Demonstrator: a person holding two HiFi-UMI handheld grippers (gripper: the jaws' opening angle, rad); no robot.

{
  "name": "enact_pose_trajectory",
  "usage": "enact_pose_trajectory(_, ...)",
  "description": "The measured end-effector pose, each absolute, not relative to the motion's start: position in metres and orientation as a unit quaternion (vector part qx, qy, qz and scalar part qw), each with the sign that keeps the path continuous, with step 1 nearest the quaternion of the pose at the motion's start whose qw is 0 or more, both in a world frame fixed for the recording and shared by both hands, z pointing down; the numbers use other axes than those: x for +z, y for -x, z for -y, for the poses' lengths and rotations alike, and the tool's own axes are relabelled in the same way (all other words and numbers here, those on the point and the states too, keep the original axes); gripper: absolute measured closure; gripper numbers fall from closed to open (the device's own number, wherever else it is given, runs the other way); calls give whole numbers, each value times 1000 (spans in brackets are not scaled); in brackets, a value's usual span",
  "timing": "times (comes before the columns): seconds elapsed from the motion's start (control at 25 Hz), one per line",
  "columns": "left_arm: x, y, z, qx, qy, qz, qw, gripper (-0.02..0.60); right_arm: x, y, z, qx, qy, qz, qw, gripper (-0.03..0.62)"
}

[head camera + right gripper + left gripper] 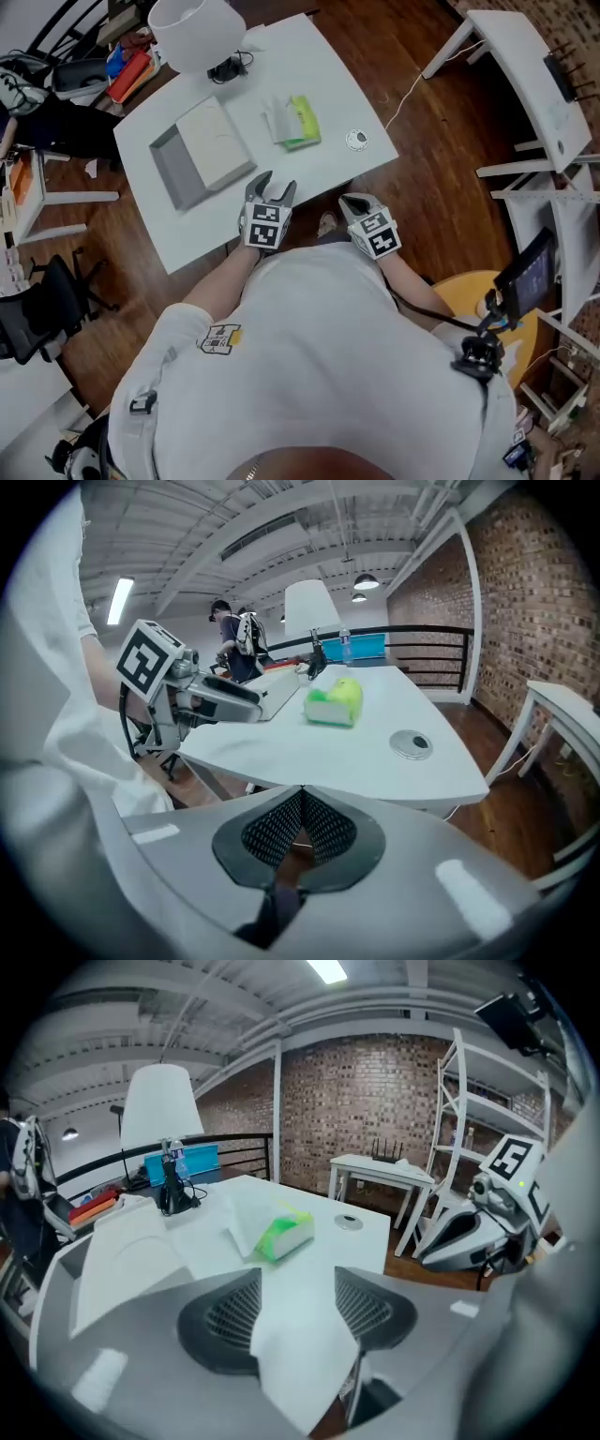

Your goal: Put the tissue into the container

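On the white table lies a green tissue pack with a white tissue sticking out of its left side. Left of it stands a grey container with a white lid lying partly over it. My left gripper hovers over the table's near edge. It is open, and only the table top shows between its pads. My right gripper hangs just off that edge. It is shut on nothing.
A white lamp with a dark cable base stands at the table's far side. A round metal grommet sits right of the pack. White shelving stands to the right and chairs and clutter to the left, on a wooden floor.
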State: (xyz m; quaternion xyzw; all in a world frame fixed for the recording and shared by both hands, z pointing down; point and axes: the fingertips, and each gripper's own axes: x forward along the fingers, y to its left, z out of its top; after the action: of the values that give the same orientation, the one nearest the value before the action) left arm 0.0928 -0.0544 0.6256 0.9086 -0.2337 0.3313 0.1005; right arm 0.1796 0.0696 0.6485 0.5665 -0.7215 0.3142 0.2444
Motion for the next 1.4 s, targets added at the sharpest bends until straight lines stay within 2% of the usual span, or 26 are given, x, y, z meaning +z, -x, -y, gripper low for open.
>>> enact_pose_trajectory(0.08,631,-121,66,336,-899,254,122,274,650,-199,-68,317,-570,719,241,594)
enact_pose_trajectory(0.2,641,-154,84,348,-879,285,159,164,650,-221,-65,320,-576,713,240,594)
enact_pose_trajectory(0.36,661,-176,102,364,-853,323,189,92,649,-241,-60,318,-582,708,242,594)
enact_pose_trajectory(0.92,687,-203,141,360,-809,401,237,89,630,-261,9,259,-544,749,275,594)
enact_pose_trajectory(1.2,681,-194,142,356,-821,388,220,209,634,-261,21,255,-534,759,270,594)
enact_pose_trajectory(1.4,673,-188,140,356,-835,371,197,249,637,-261,31,255,-531,765,259,594)
